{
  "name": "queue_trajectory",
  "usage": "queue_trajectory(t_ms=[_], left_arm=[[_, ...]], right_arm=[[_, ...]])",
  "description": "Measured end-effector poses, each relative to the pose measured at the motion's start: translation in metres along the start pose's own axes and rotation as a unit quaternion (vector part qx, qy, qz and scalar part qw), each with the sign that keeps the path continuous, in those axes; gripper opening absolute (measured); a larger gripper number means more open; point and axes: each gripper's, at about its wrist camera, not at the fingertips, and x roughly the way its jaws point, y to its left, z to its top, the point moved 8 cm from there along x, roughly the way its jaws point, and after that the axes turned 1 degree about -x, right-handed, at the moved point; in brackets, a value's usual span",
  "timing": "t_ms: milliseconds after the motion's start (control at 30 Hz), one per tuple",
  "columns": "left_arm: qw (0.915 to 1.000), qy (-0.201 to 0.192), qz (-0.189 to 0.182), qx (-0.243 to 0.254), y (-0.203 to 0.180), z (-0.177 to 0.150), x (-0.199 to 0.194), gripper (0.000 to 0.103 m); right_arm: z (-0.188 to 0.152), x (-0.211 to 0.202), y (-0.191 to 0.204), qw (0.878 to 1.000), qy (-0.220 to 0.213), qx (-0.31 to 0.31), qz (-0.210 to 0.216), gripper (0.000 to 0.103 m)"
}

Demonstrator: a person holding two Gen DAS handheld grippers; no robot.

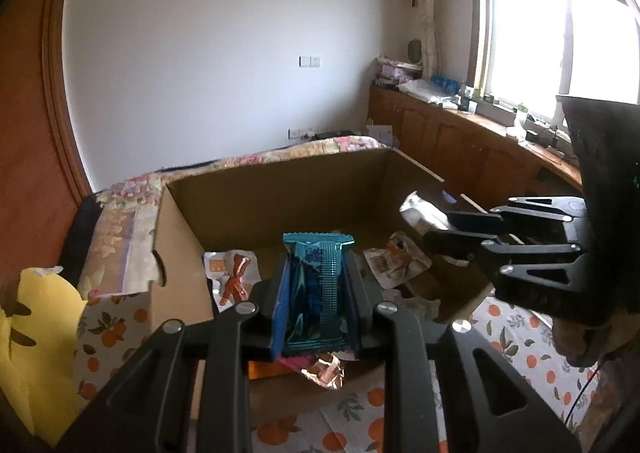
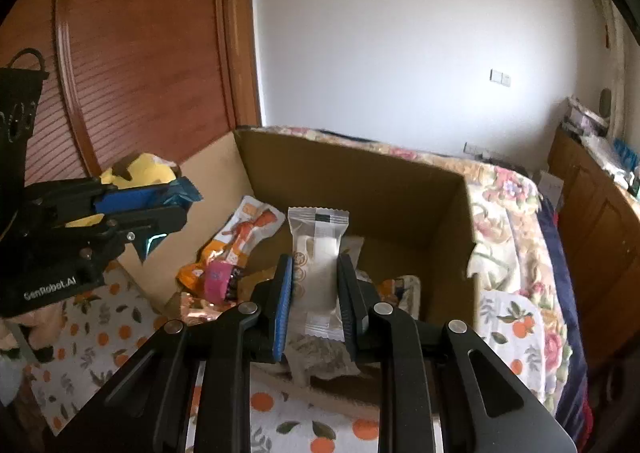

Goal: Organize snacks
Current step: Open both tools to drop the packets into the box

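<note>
My left gripper (image 1: 316, 273) is shut on a teal snack packet (image 1: 316, 285) and holds it upright over the near edge of an open cardboard box (image 1: 280, 193). My right gripper (image 2: 316, 277) is shut on a white snack packet (image 2: 318, 269) over the same box (image 2: 360, 181). Each gripper shows in the other's view: the right one (image 1: 452, 233) with its white packet (image 1: 420, 209), the left one (image 2: 160, 209) with its teal packet (image 2: 182, 191). Several snack packets lie in the box, among them an orange-and-white one (image 1: 234, 277) (image 2: 244, 237) and a pink one (image 2: 218, 279).
The box stands on a cloth with an orange-fruit print (image 1: 108, 333) (image 2: 92, 341) on a bed with a floral cover (image 2: 516, 221). A yellow bag (image 1: 36, 337) (image 2: 136, 173) lies left of the box. A wooden wardrobe (image 2: 140, 53) and wooden cabinets (image 1: 460, 145) stand around.
</note>
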Motion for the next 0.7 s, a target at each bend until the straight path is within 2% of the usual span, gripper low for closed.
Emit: queue_trajectory(t_ms=[267, 600, 700], left_arm=[[0.9997, 0.026, 0.004, -0.003, 0.003, -0.012, 0.018, 0.023], [0.9992, 0.038, 0.007, -0.007, 0.0, -0.024, 0.025, 0.025], [0.9992, 0.037, 0.012, -0.004, 0.0, -0.023, 0.023, 0.029]], right_arm=[[-0.013, 0.03, 0.001, 1.0, 0.028, 0.0, 0.0, 0.02], [-0.015, 0.029, -0.007, 0.999, 0.031, 0.021, 0.015, 0.022], [-0.016, 0.027, -0.009, 0.999, 0.03, 0.025, 0.01, 0.025]])
